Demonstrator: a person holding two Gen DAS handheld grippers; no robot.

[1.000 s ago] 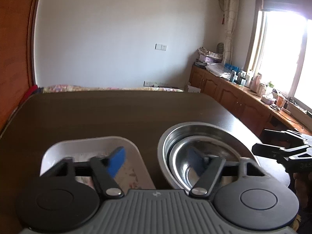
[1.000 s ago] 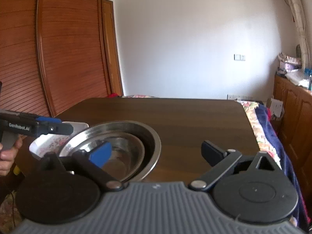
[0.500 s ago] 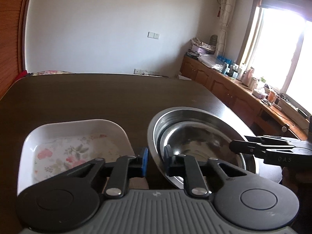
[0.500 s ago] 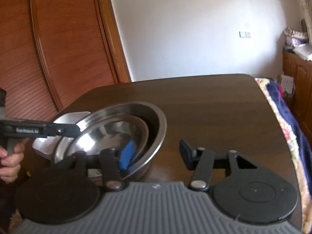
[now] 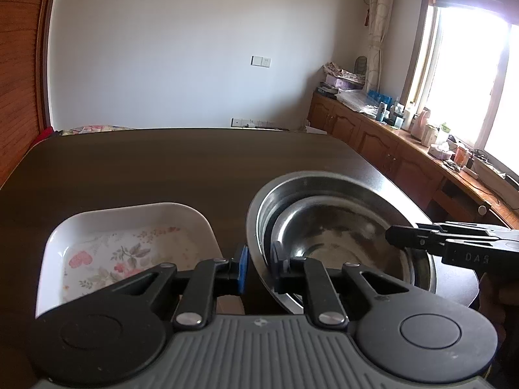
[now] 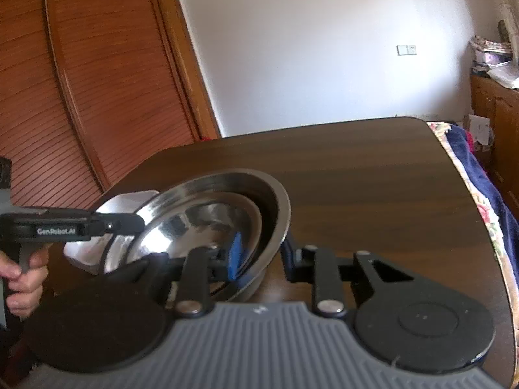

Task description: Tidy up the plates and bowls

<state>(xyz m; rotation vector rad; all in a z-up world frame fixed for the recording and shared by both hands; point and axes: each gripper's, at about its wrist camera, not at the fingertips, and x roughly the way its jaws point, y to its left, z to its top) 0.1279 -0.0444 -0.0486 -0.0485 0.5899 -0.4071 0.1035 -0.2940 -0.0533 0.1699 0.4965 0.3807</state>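
Two steel bowls sit nested on the dark table [image 5: 162,168]: a large bowl [image 5: 324,178] [image 6: 282,201] with a smaller bowl [image 5: 340,227] [image 6: 194,223] inside it. A white flowered dish [image 5: 129,246] [image 6: 129,199] lies just left of them. My left gripper [image 5: 259,264] [image 6: 136,223] is shut on the large bowl's left rim, blue pad outside. At the opposite rim, my right gripper [image 6: 261,256] [image 5: 394,236] is closing, with both bowl walls between its jaws. Its pads touch them.
A hand [image 6: 22,278] holds the left gripper's handle. A bed with a floral cover [image 6: 480,201] runs along the table's right edge. Low wooden cabinets [image 5: 405,162] with clutter stand under the window. Slatted wooden doors [image 6: 97,97] stand to the left.
Both grippers went from wide open to closed around the bowl rim, the left first, then the right. The right view has tilted.
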